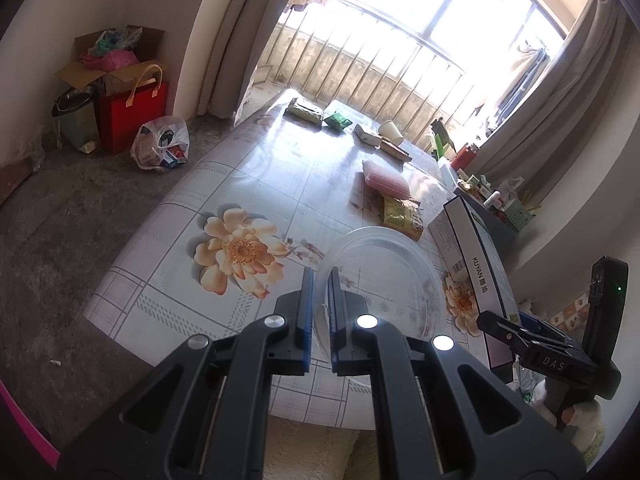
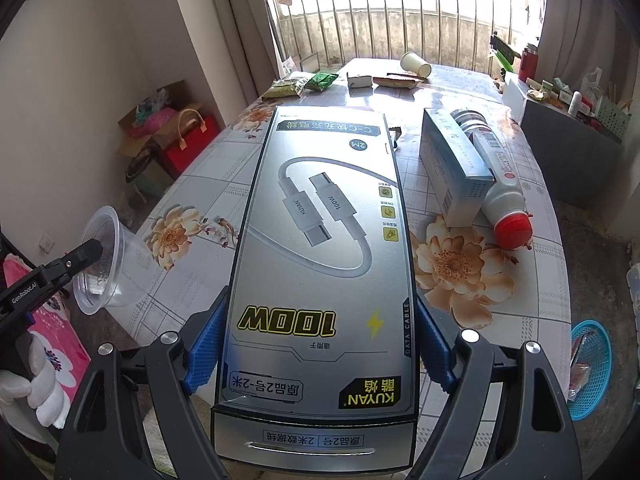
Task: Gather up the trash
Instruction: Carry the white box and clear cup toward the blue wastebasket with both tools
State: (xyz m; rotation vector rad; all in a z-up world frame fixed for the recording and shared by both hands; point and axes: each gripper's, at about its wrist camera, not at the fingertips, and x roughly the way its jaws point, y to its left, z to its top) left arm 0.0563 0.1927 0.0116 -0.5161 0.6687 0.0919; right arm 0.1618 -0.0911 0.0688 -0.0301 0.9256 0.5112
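Right tool (image 2: 320,344) clamps cable box (image 2: 320,240); left tool (image 1: 320,304) pinches plastic cup (image 1: 380,280) rim above table (image 1: 168,280) edge.

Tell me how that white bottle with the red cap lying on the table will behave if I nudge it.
The white bottle lies on its side, so it will likely roll. The grey carton alongside should block rolling that way. It looks like smooth plastic, so probably slippery.

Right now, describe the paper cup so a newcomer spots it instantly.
Start at the barred window and drop to the table's far edge. The paper cup lies there on its side, beside flat wrappers. It is the only pale, round, open-mouthed thing there.
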